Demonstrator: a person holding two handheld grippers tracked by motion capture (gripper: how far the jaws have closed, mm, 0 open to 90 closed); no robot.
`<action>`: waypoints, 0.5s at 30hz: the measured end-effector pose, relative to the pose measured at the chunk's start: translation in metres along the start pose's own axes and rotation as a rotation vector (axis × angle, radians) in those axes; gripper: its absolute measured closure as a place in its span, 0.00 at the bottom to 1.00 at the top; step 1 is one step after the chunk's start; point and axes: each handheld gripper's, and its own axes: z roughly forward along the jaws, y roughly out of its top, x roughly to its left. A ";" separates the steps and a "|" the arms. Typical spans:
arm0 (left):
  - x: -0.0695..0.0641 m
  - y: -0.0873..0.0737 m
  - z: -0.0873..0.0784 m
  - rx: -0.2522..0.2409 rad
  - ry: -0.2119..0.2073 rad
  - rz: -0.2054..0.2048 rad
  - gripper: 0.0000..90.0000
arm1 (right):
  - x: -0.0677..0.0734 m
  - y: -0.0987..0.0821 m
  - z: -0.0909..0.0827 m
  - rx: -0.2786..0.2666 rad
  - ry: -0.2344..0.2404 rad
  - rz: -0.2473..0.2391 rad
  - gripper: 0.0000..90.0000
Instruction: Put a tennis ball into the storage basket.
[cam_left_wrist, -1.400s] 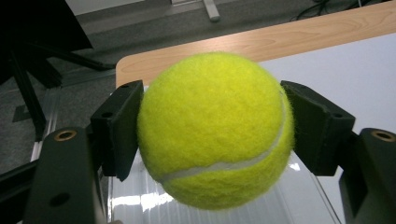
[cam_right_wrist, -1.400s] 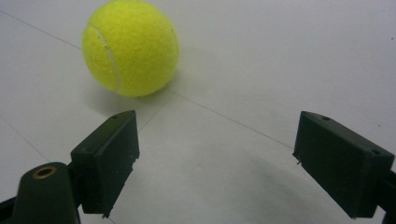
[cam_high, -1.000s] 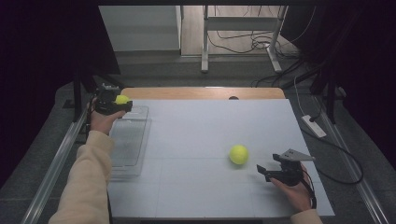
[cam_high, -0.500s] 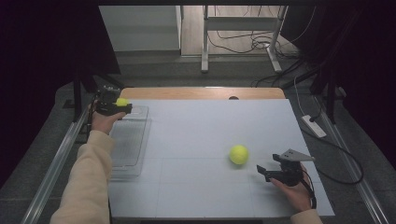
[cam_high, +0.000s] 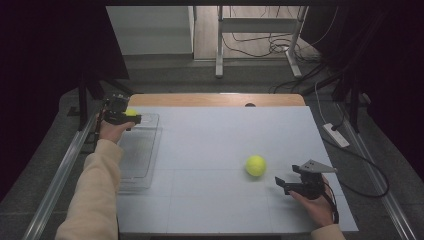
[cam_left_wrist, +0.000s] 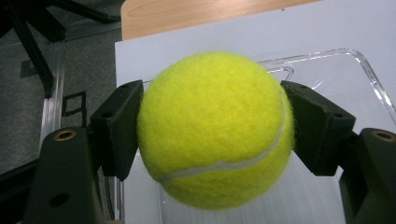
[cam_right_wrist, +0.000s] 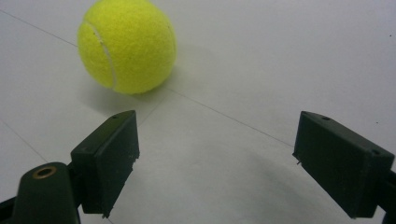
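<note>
- Setting: dim room, cables on the floor beyond a pale table (cam_high: 225, 135) with a wooden strip at its far edge; a clear plastic tray (cam_high: 142, 160) lies along the table's left side.
- Left gripper (cam_high: 131, 118): jaws clamped on a tennis ball (cam_left_wrist: 215, 128), one pad on each flank. High view puts it above the tray's far end, not resting in it.
- Right gripper (cam_high: 281, 184): jaws spread wide, nothing between them. It sits low near the table's right front, with a second tennis ball (cam_high: 255, 165) just beyond its tips, on the table and untouched.
- Step in hand, as judged: carrying the first ball to the tray, release not yet made.
- Next move calls for: lower the left gripper inside the tray walls, then open gently so the ball does not roll out. The right gripper needs a short advance to straddle its ball.
- Against the earlier frames: the held ball sits a touch nearer the tray's far end; right gripper and loose ball unchanged.
</note>
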 end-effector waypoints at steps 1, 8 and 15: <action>0.000 0.000 0.001 0.005 0.002 0.002 0.30 | 0.000 0.000 0.000 0.000 0.000 0.001 0.16; 0.000 -0.002 0.008 0.052 0.002 0.000 0.30 | 0.001 0.000 0.000 0.004 -0.001 -0.003 0.16; -0.001 -0.004 0.011 0.070 -0.003 0.005 0.30 | 0.001 0.000 0.001 0.010 -0.003 -0.007 0.16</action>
